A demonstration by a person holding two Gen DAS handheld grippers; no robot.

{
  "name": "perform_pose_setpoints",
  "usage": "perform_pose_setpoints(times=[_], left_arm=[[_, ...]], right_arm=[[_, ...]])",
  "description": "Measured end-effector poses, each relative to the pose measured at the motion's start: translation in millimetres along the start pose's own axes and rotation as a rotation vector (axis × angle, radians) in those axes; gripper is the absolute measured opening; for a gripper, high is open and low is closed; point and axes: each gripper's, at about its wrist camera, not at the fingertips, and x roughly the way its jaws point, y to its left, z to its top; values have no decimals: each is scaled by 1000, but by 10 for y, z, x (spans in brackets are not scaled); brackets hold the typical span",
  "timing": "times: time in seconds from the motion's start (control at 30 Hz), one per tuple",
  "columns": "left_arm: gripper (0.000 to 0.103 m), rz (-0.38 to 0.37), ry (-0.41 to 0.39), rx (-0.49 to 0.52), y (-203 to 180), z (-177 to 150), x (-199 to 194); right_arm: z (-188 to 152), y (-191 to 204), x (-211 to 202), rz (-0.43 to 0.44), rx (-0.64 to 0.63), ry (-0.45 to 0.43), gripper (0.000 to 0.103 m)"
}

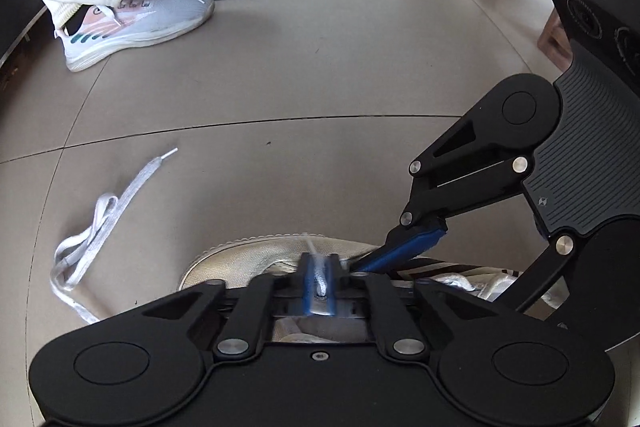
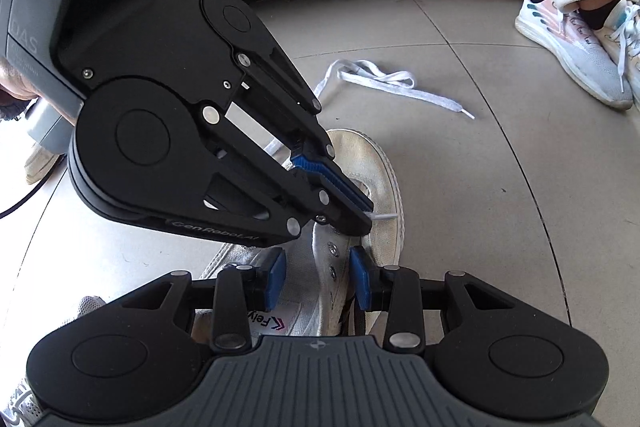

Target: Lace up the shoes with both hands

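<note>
Left gripper (image 1: 319, 281) is pinched tight on the lace (image 1: 320, 279), tip poking out toward twelve o'clock over the shoe (image 2: 360, 187). Right gripper (image 2: 318, 277) sits jaws apart, straddling the eyelet flap, pads not visibly pressing. The lace's loose end (image 1: 100, 227) trails on the floor (image 1: 340, 67) at nine o'clock.

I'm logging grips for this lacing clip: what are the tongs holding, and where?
Left tongs pinch the shoelace near its tip; right tongs straddle the shoe's eyelet flap.
</note>
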Motion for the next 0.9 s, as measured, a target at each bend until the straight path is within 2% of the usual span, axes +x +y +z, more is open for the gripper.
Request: perform_pose_setpoints(times=[0.03,0.17,0.23,0.33,0.37,0.5,0.6,0.67,0.77,0.8,0.83,0.9], left_arm=[[0,25,-32,23,-28,14,-31],[0,47,-100,19,37,125,-90],[0,82,-168,37,67,215,-161],[0,78,-203,38,114,350,-199],[0,77,-208,60,109,396,-198],[0,134,-318,125,81,611,-278],[0,106,-287,118,161,799,-239],[0,78,-257,76,235,820,-236],[2,106,-241,68,261,712,-277],[10,109,-211,48,272,651,-260],[22,107,-195,27,285,612,-250],[25,95,-172,-37,287,487,-248]], right_arm=[[-4,-3,-1,4,-1,-1,38],[12,-28,17,14,-10,4,38],[19,-36,22,32,-18,4,38],[7,-34,16,31,-28,1,38],[3,-35,17,30,-29,-1,38],[3,-13,31,25,-48,4,38],[3,-37,29,34,-38,3,39],[-5,-44,15,41,-28,1,39],[5,-100,36,50,-13,-9,39],[7,-124,32,58,0,-11,39],[-6,-110,0,65,10,-12,39],[-2,-234,-35,120,87,-11,39]])
